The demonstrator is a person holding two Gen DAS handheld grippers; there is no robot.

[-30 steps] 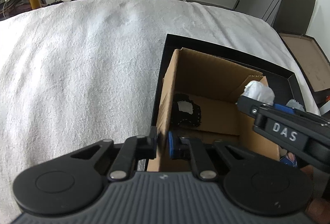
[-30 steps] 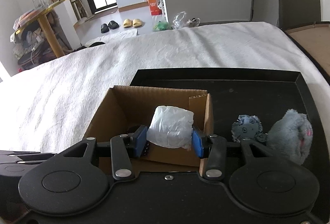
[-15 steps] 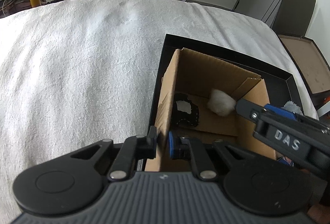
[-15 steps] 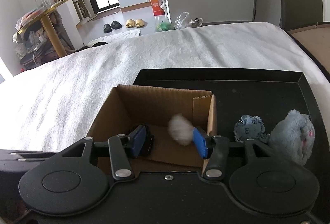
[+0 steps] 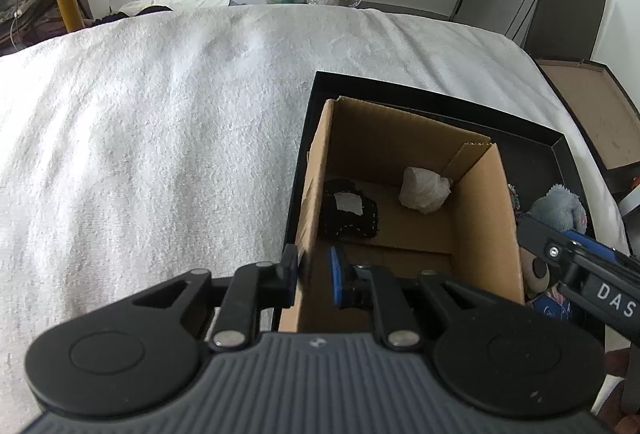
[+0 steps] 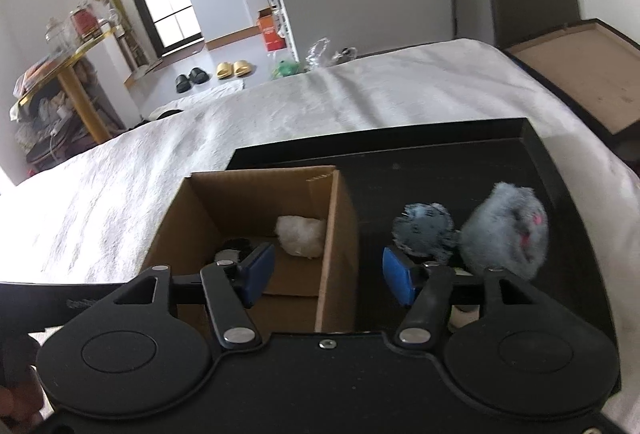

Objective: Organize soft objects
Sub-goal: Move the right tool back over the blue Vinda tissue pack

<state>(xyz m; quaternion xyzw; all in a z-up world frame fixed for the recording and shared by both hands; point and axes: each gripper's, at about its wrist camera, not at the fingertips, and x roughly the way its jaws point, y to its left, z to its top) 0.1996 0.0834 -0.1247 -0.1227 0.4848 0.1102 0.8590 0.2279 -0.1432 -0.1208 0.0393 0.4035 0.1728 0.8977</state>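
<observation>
Hidden or unclear: the near end of the open brown cardboard box [image 5: 472,218] is cut off behind the left gripper [image 5: 316,272] body; a small pale object low in the black rectangular tray [image 6: 568,178], behind the right finger in the right wrist view, cannot be identified; the fluffy grey plush toy [image 6: 506,230] is blurred.

Left gripper: jaws nearly together, clamped on the left cardboard wall of the box; black pad outside, blue pad inside.

Right gripper [image 6: 328,276]: jaws opening, about half spread; they straddle the right wall of the box without pressing on it; nothing held.

Containers: the box stands in the left part of the tray, which lies on a white towelling cover [image 5: 160,134]; inside the box, a black fabric patch with a white label [image 5: 350,210] at left, a crumpled white soft wad [image 5: 424,190] in the far right corner; on the tray floor right of the box, a round blue-grey fringed fabric piece [image 6: 426,232], then the plush toy just beside it.
</observation>
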